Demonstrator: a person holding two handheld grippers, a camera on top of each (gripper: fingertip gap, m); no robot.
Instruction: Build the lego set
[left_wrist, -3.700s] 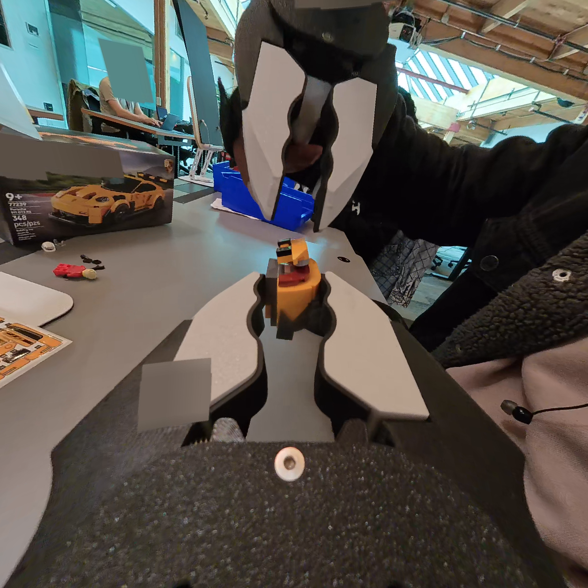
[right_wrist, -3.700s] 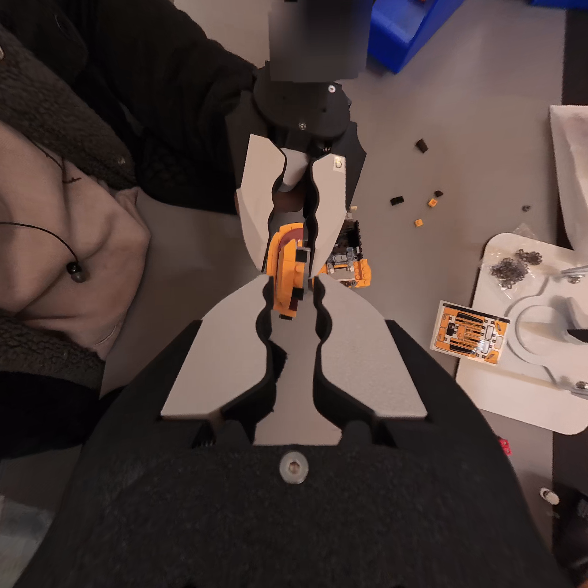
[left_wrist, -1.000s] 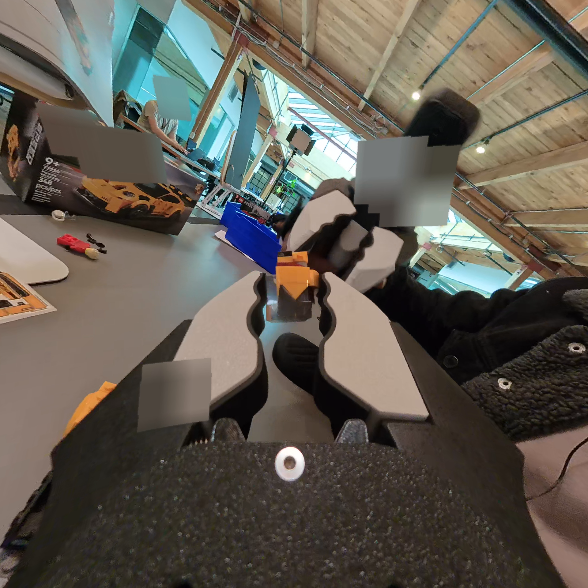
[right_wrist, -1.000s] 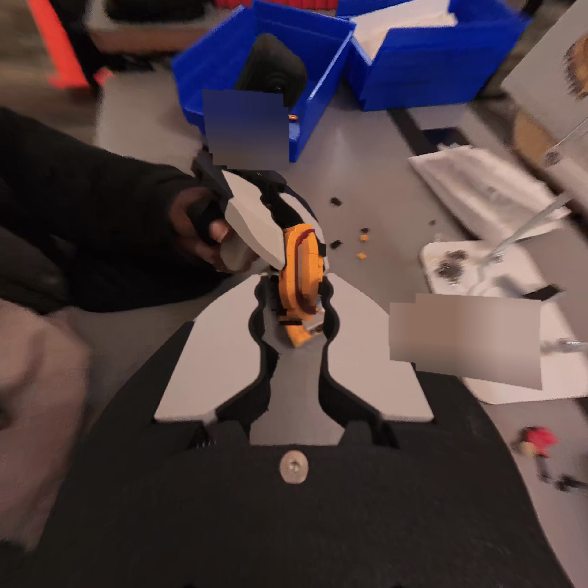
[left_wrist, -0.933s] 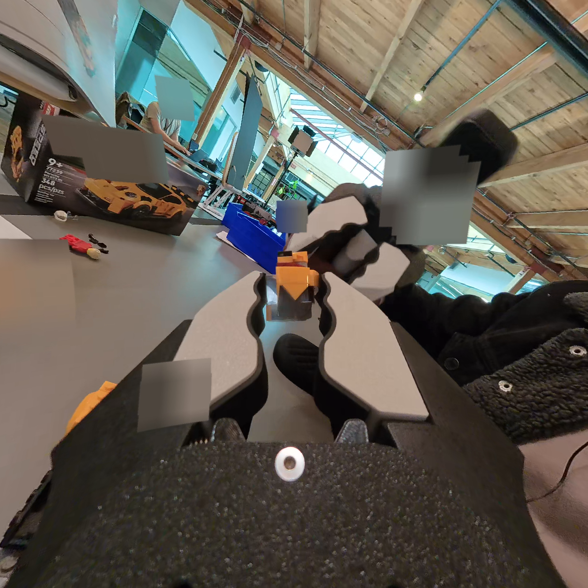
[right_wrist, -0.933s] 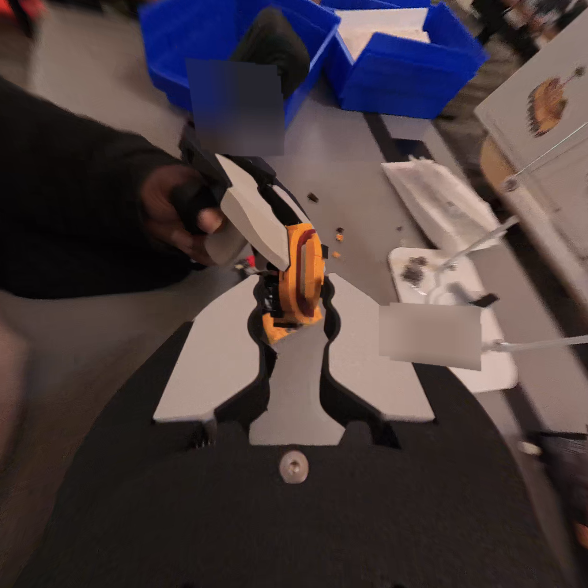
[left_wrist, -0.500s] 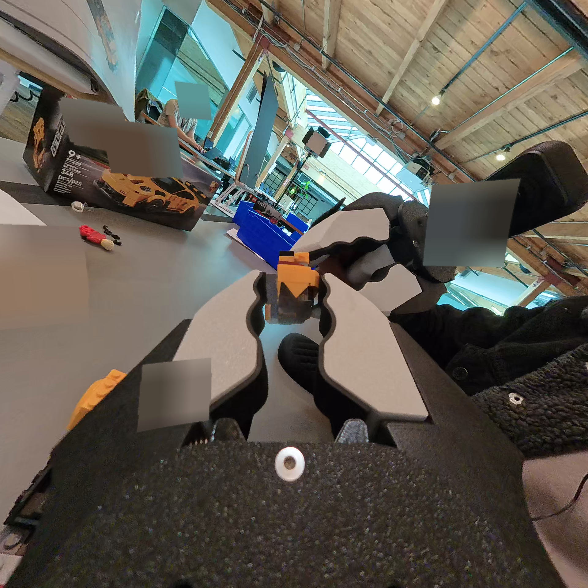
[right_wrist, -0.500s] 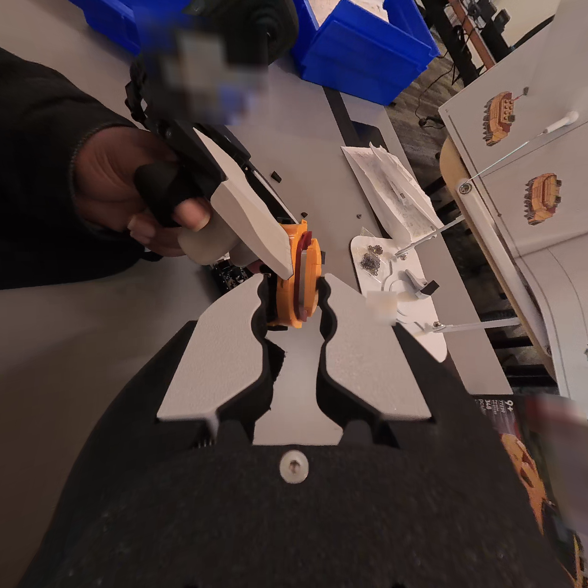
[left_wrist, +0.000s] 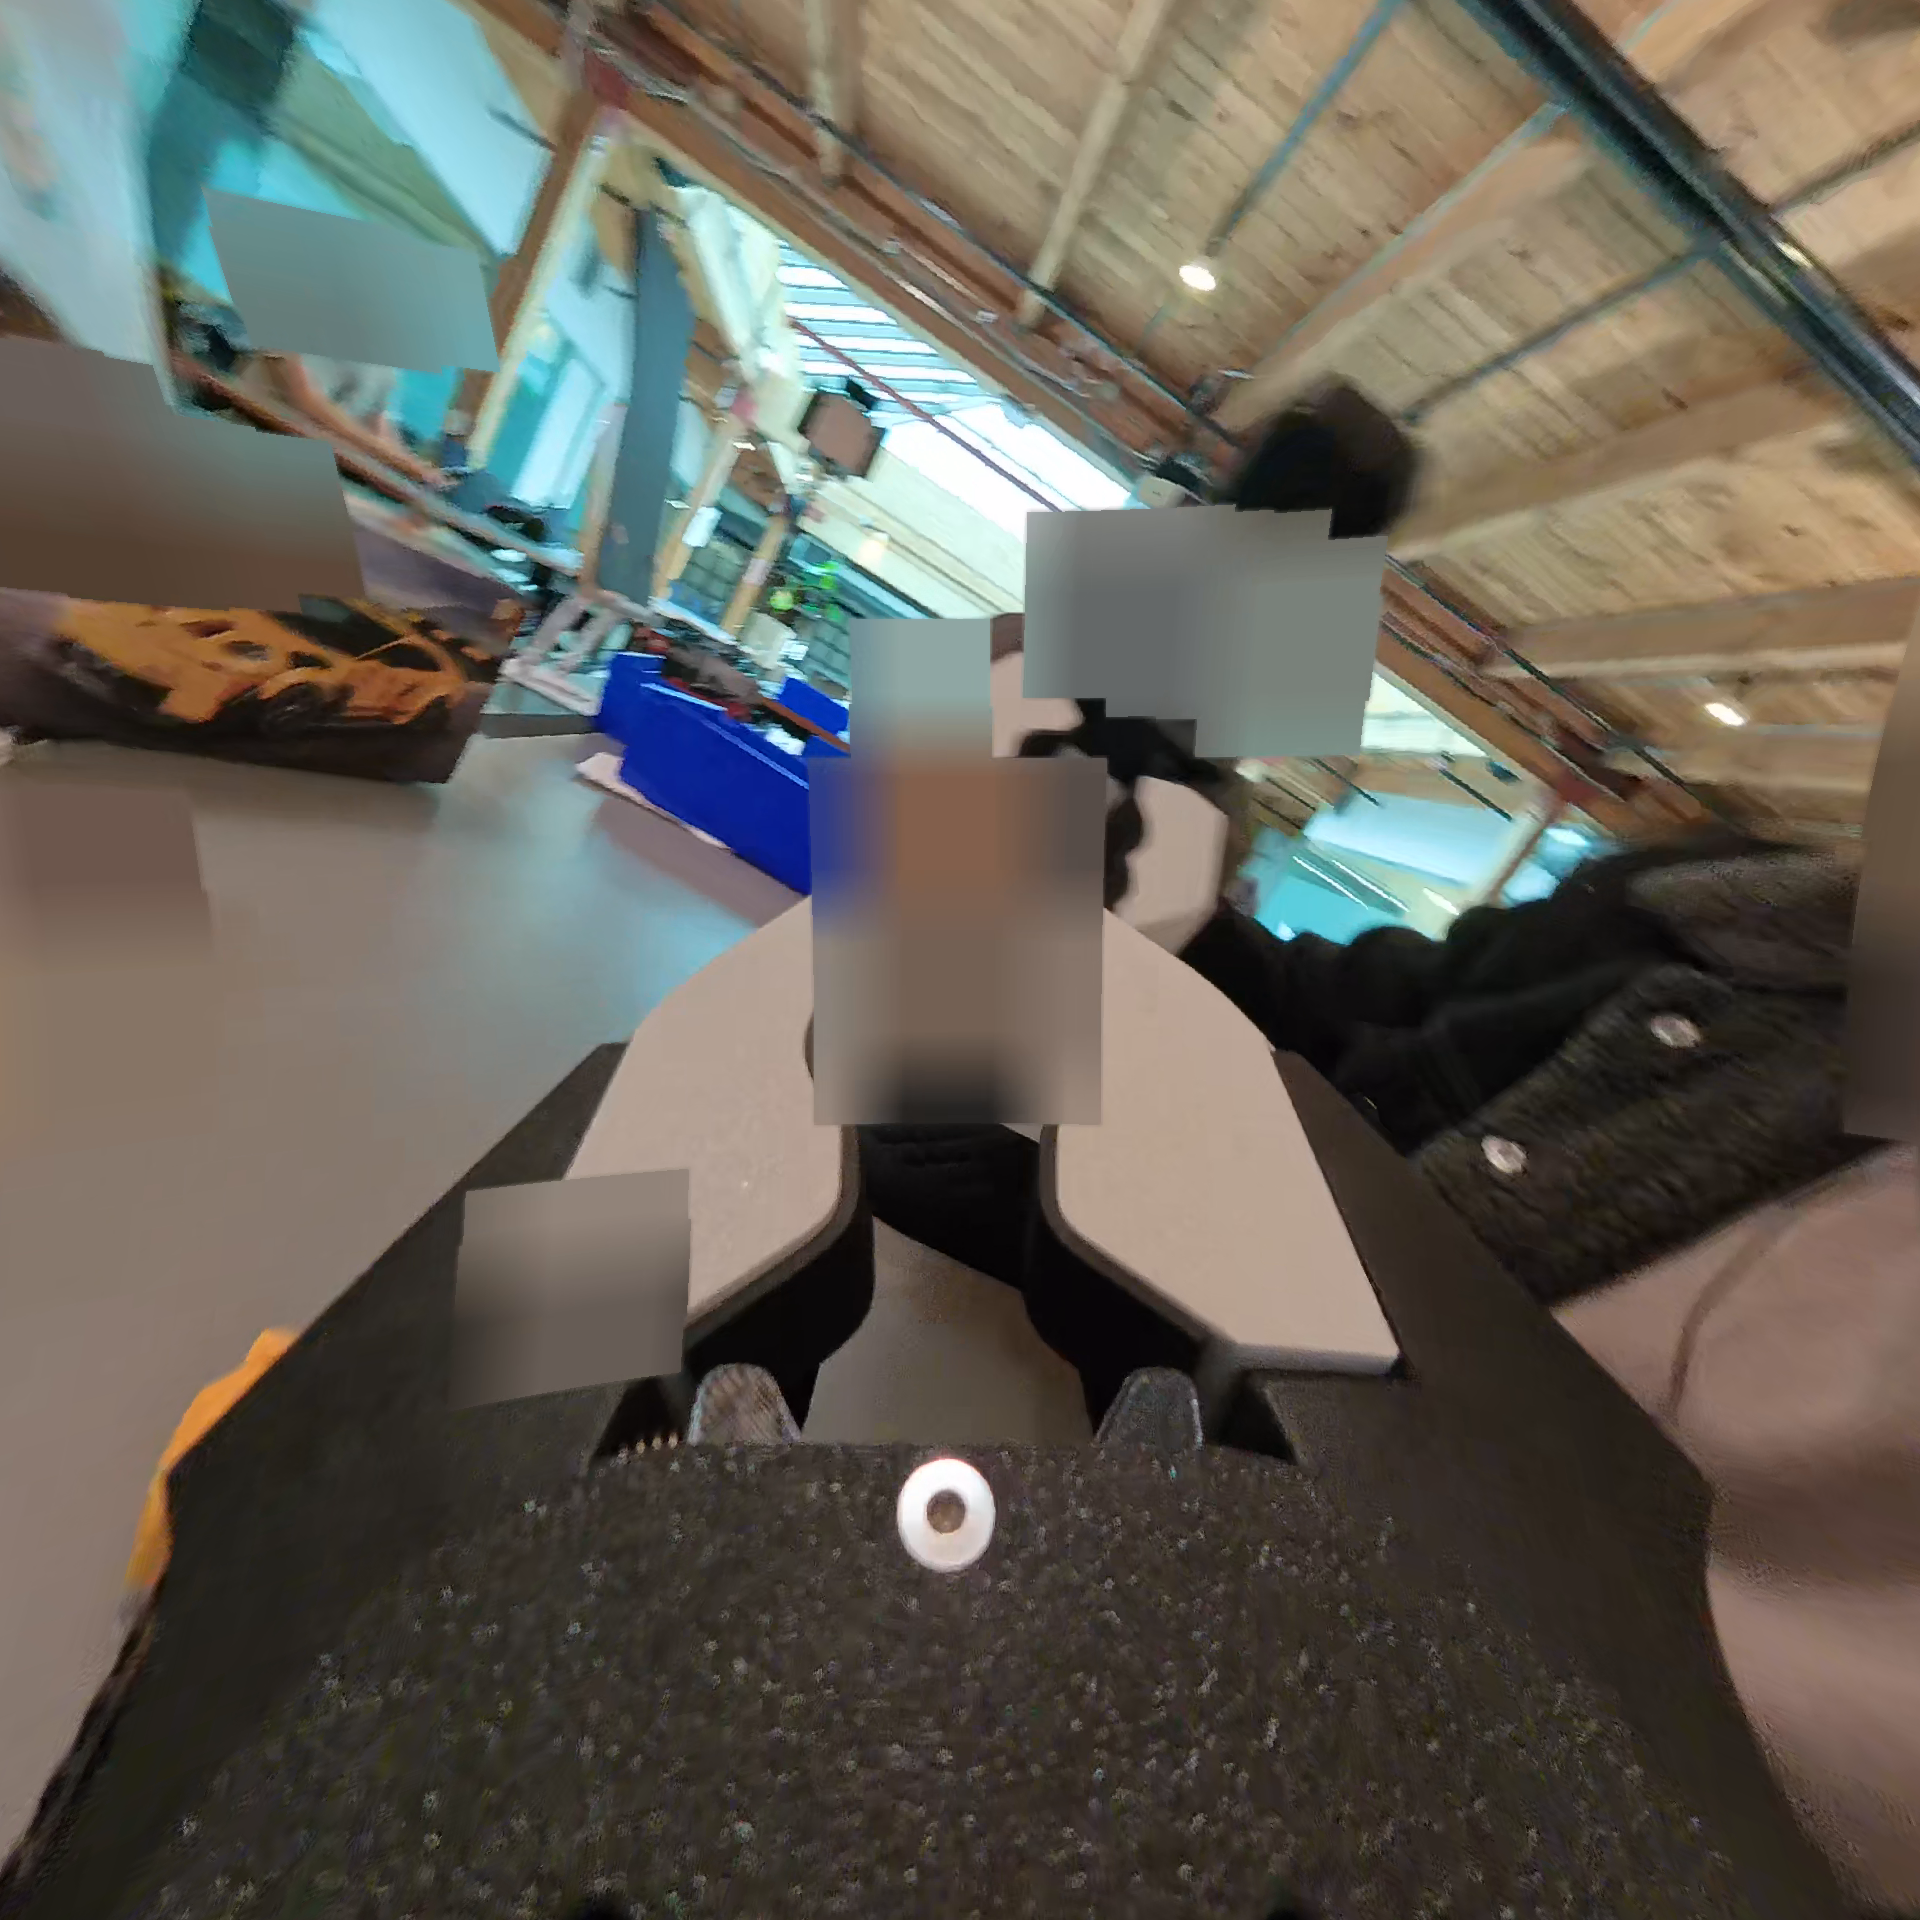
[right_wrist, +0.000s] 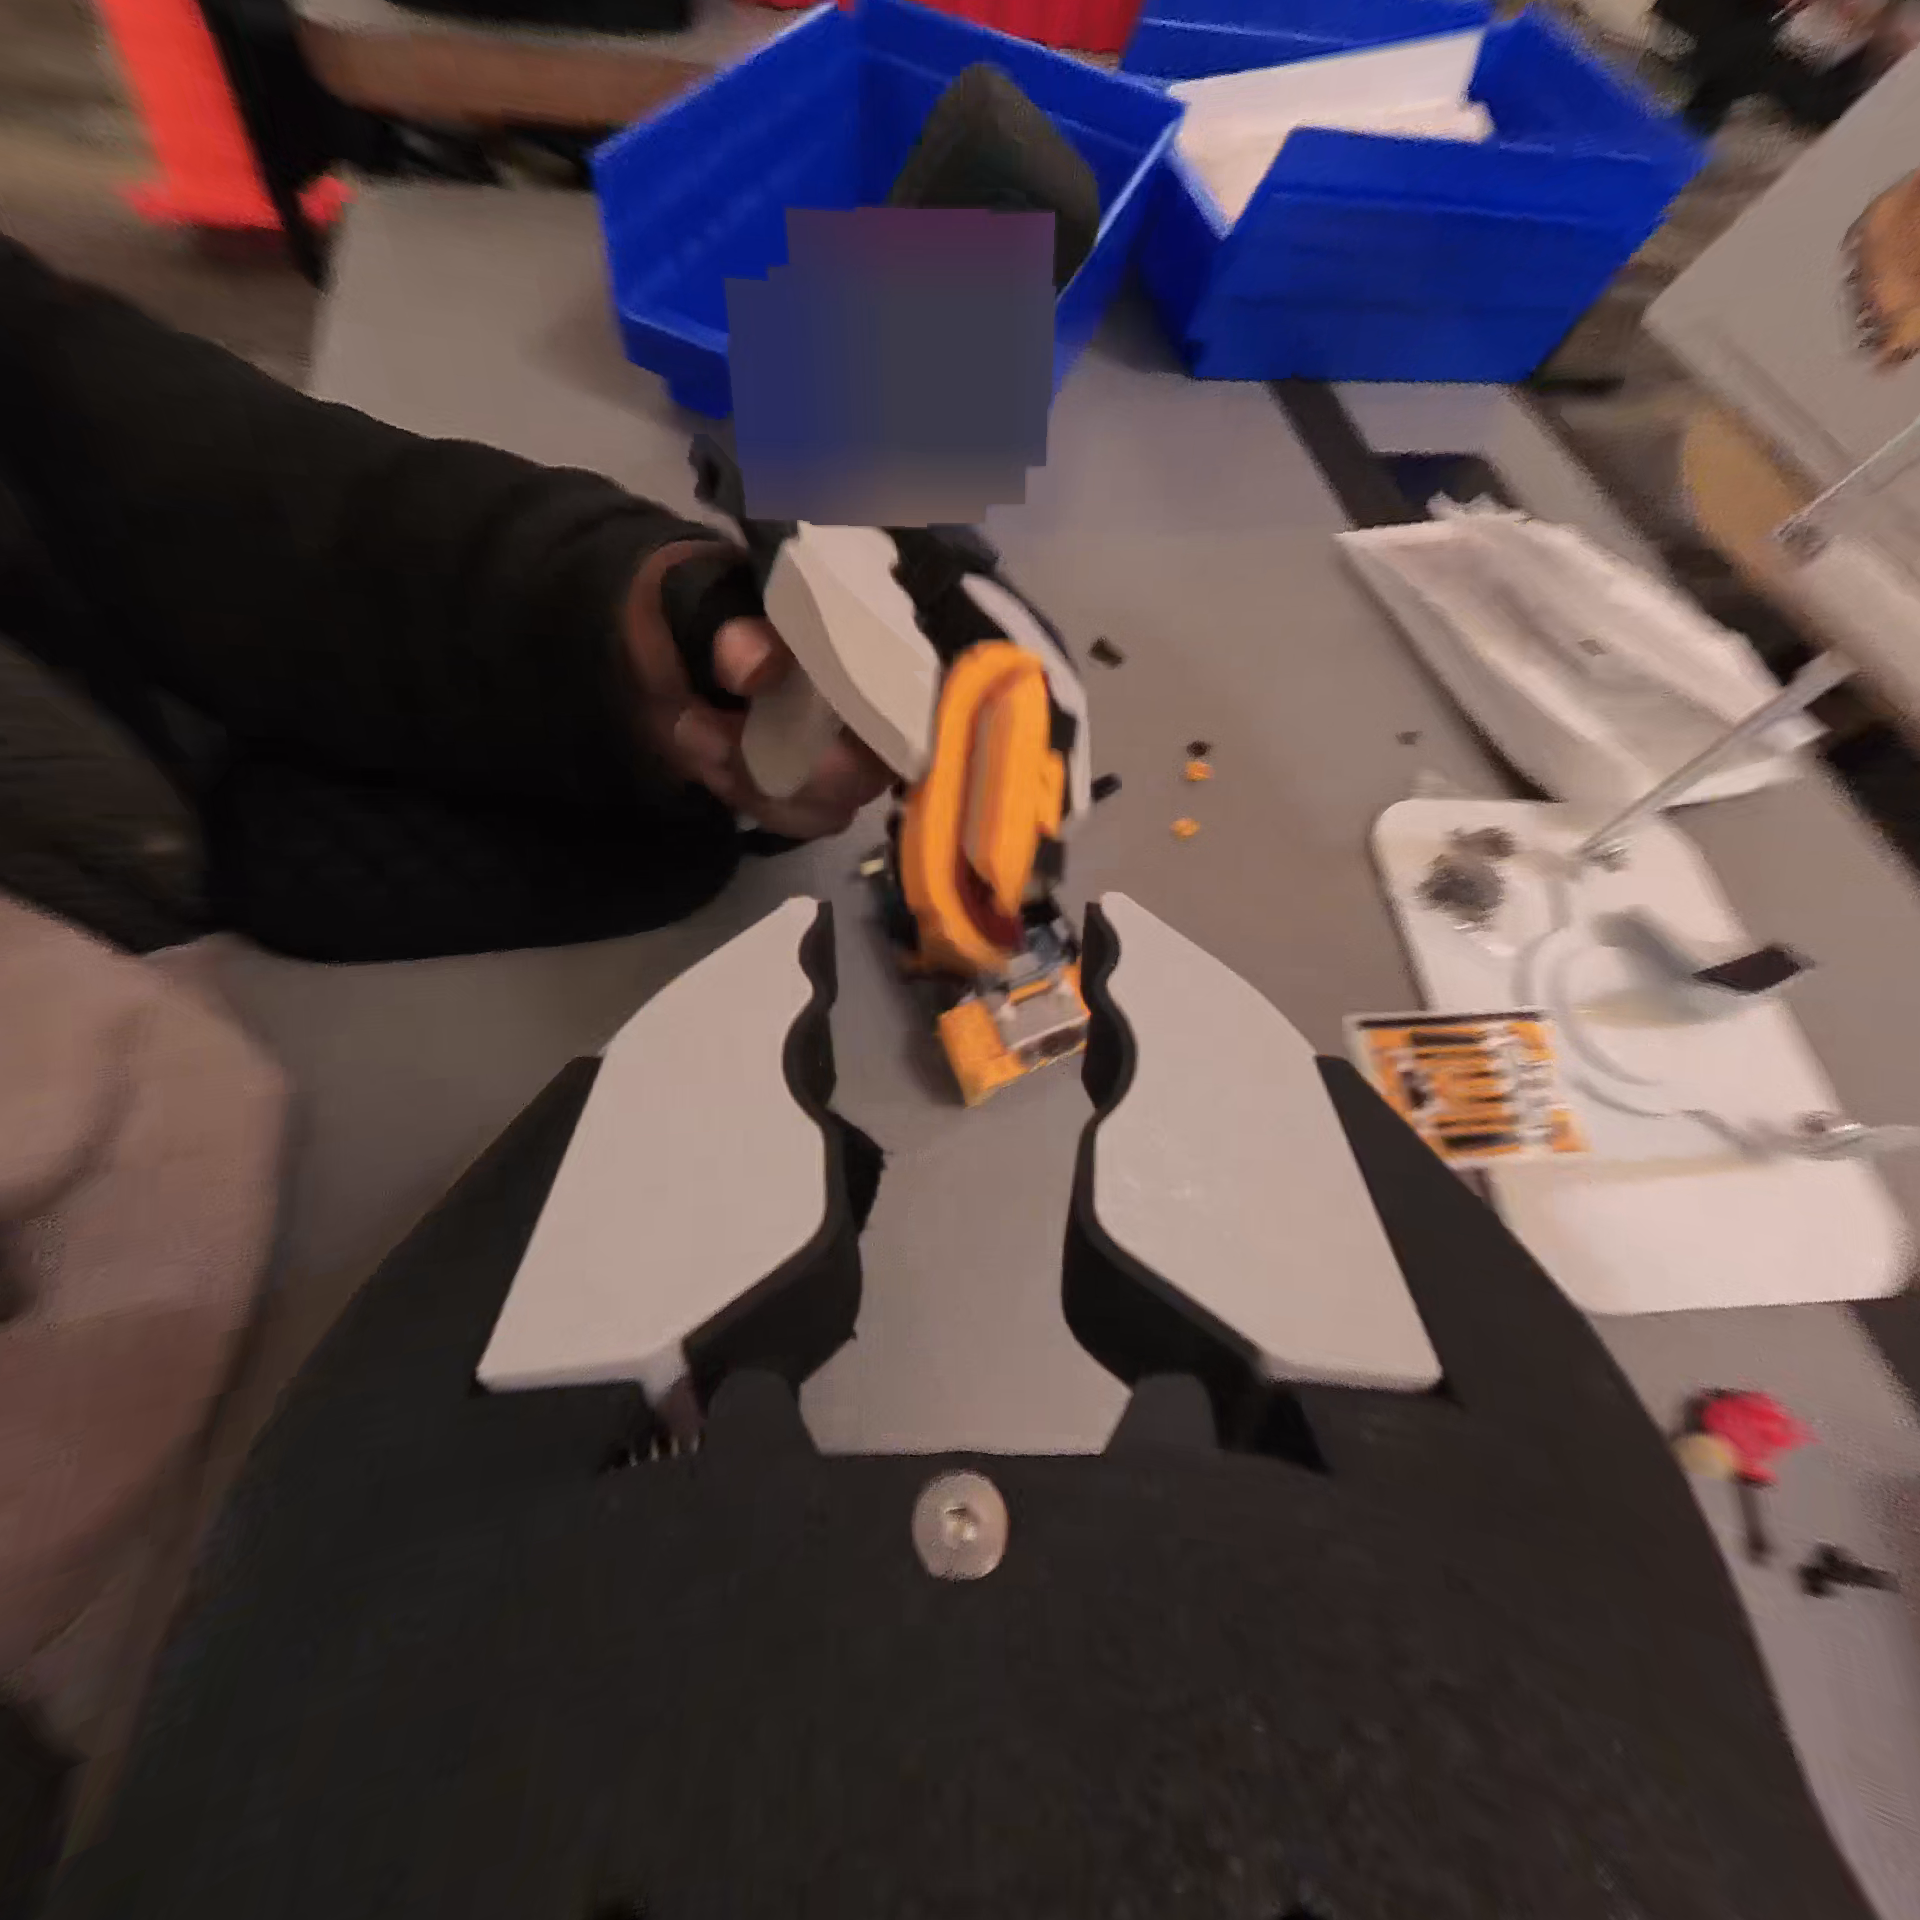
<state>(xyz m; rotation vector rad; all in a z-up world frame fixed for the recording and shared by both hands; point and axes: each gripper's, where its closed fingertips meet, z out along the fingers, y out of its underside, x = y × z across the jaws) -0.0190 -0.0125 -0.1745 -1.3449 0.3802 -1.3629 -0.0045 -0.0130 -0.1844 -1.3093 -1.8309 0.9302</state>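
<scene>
Two hand-held grippers work over a grey table (right_wrist: 1226, 540) strewn with Lego parts. In the right wrist view, the right gripper (right_wrist: 956, 940) has its grey fingers spread wide with nothing between them. Just beyond its tips, the left gripper (right_wrist: 997, 717) reaches in from the upper left, gripped by a person's hand (right_wrist: 717, 686), its fingers clamped on an orange Lego sub-assembly (right_wrist: 982, 800). That curved piece hangs above the table with its long axis running near-vertical in the picture, lower end toward the camera. Below it on the table lies a partly built orange and grey Lego chassis (right_wrist: 1013, 1029).

Also seen only here: two blue bins (right_wrist: 1351, 260) at the far edge, a white tray (right_wrist: 1683, 1226) to the right, an orange sticker sheet (right_wrist: 1465, 1091) overlapping the tray's near left corner, tiny loose orange and black bits (right_wrist: 1184, 800), and a red piece (right_wrist: 1745, 1439) at lower right.

The left wrist view is tilted up toward a timber ceiling (left_wrist: 1351, 208). A blurred patch covers its fingertips, so the held piece cannot be seen there. It alone shows the Lego box (left_wrist: 249, 675) with an orange car pictured; its print is unreadable.
</scene>
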